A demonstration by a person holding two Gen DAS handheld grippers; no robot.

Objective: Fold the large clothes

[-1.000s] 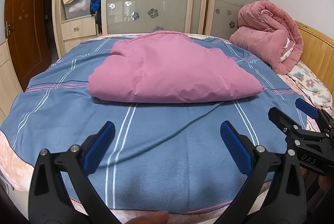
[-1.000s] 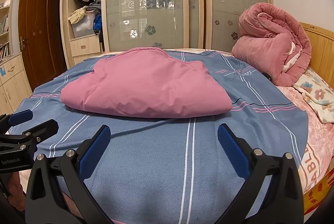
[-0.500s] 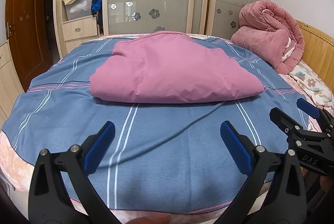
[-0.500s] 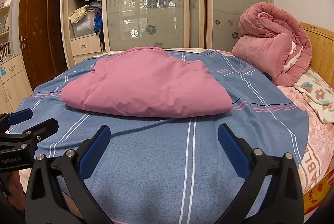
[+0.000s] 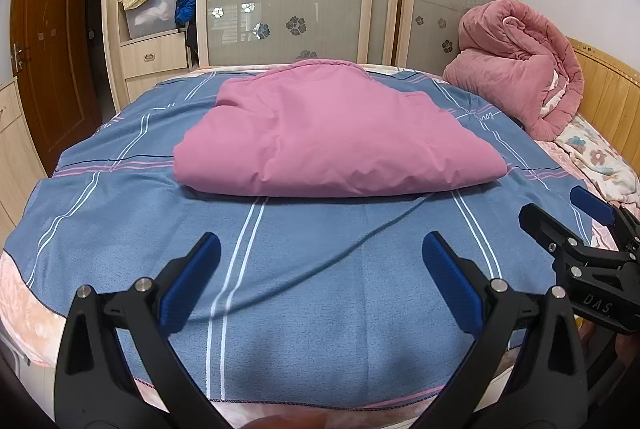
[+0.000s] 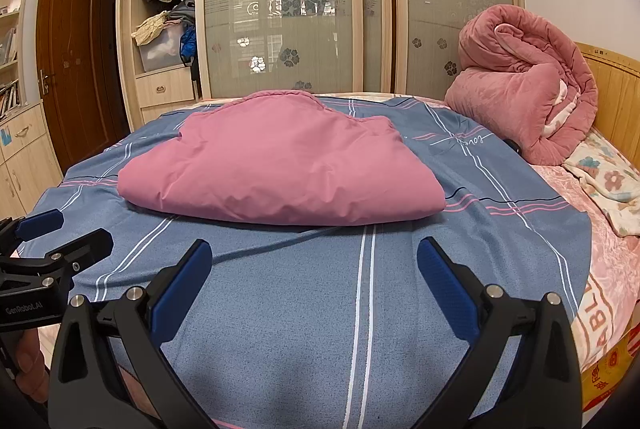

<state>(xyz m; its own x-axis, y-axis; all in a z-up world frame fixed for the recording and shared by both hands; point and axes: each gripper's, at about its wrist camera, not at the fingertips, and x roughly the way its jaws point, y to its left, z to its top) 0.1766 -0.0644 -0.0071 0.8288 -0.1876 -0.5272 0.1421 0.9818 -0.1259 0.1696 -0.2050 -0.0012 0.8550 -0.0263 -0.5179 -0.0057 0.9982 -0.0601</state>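
Two grippers hovered over the near edge of the bed (image 5: 100, 213), both with fingers spread wide and holding nothing. Straight ahead of the fingers, well apart from them, lay the pink garment (image 5: 332, 141), already folded into a thick bundle, its long axis running crosswise to both. It sat almost centred ahead of the left gripper (image 5: 320, 279) and slightly left of the right gripper (image 6: 314, 283), so neither looked clearly nearer.

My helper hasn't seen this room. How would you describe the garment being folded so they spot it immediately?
On the blue striped sheet covering the bed, the jacket lies folded mid-bed. It is smooth, flat and pink, unlike the fluffy rolled quilt by the headboard.
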